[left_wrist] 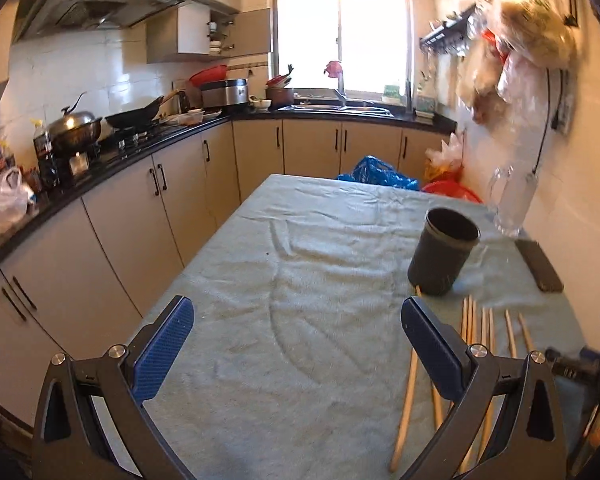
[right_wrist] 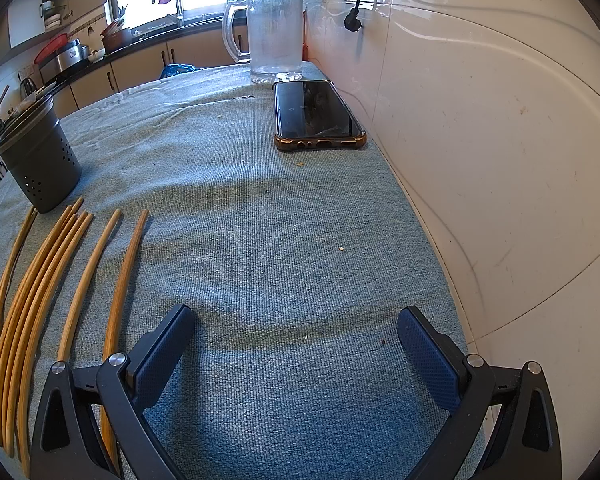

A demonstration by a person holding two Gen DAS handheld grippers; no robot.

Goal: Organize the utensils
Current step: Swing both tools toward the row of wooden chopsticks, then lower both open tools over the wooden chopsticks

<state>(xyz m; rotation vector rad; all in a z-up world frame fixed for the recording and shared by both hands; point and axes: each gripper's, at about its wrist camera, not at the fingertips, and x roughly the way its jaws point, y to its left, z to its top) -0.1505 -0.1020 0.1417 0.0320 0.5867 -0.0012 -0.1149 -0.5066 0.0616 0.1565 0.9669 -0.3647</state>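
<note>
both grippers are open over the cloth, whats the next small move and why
Probably swing the right gripper left and down onto the nearest chopstick. Both grippers are open and hold nothing, the chopsticks lie loose on the cloth to its left, and the perforated holder stands upright just beyond their tips. The left gripper hovers over bare cloth.

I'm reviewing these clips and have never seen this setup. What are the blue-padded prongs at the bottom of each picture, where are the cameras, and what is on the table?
No robot here: a person holds a two-finger gripper in each hand, and each carries a wide-angle camera looking along its fingers. One picture comes from the left gripper, the other from the right gripper. Both are open and hold nothing. On the cloth-covered table lie loose wooden chopsticks, beside a dark perforated holder standing upright. Nearer the wall are a phone and a clear jug.
</note>
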